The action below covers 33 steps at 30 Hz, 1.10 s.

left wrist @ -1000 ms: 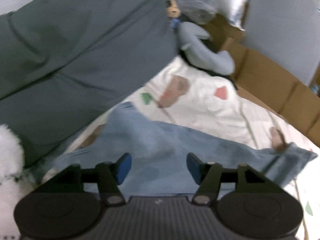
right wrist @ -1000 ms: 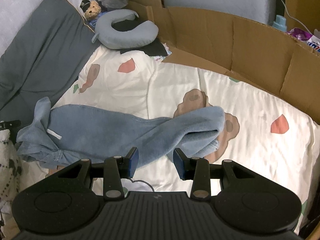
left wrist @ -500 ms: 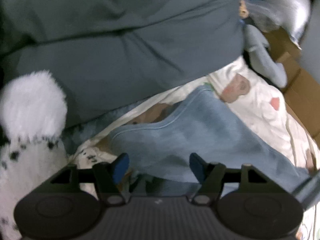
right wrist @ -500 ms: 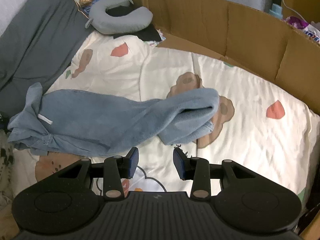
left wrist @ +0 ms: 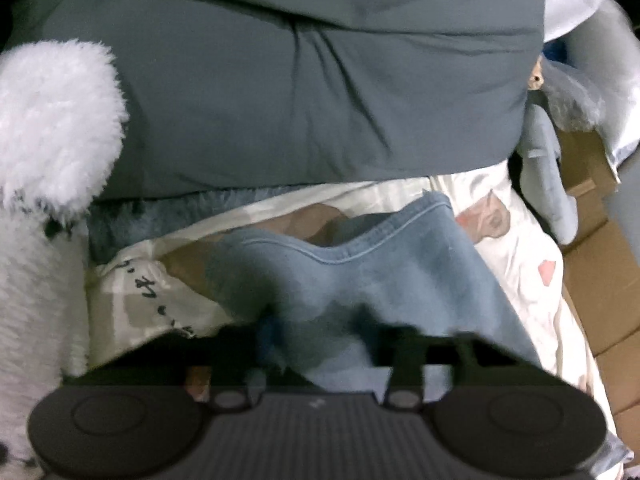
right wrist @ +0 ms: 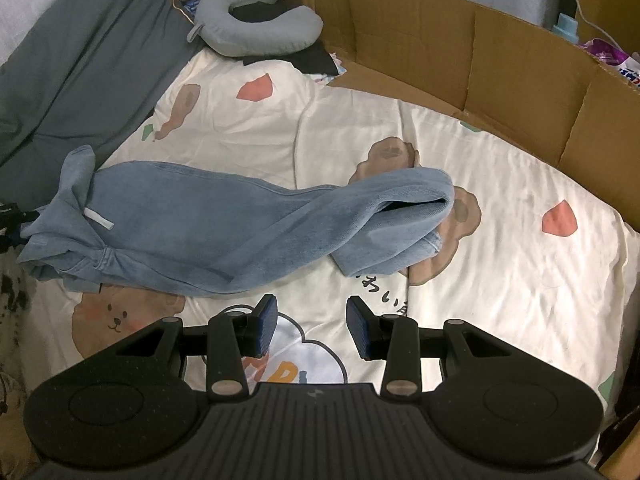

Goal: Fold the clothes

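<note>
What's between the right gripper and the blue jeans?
Only bare cartoon-printed cream bedsheet, seen in the right wrist view: the open right gripper hovers short of the crumpled light blue denim jeans, touching nothing.

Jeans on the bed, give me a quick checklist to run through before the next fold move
1. Left gripper has fabric: cloth lies between the fingers, but closure is blurred; cannot tell.
2. Right gripper free: open, holding nothing, over the bedsheet; ok.
3. Jeans flat: bunched at the waist, twisted along the legs; not ok.
4. Leg ends reachable: cuffs doubled over just ahead of the right gripper; ok.
5. Room to spread: bare sheet to the right, before the cardboard; ok.
6. Neck pillow apart from the jeans; ok.
</note>
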Each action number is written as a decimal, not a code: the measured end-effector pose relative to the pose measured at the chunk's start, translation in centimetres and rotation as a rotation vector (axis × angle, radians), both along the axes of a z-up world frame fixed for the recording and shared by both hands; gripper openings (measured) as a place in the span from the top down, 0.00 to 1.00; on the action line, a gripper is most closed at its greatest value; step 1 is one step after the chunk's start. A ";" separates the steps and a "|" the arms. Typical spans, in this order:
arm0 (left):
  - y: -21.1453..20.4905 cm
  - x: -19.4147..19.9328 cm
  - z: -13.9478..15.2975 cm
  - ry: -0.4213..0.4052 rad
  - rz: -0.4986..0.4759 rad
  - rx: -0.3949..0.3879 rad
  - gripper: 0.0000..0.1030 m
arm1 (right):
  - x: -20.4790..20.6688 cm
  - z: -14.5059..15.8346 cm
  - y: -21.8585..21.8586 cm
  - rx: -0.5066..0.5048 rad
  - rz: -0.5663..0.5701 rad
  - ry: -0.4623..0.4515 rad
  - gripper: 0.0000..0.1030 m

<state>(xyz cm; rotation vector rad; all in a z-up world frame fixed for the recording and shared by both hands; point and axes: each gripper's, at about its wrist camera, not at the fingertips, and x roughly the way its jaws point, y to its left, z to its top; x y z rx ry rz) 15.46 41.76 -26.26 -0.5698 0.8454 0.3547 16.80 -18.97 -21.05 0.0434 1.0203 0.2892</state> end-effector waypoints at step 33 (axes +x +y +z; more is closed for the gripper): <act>-13.4 -5.7 10.8 -0.097 -0.441 0.089 0.94 | -2.6 2.3 -2.4 0.162 -0.088 -0.065 0.56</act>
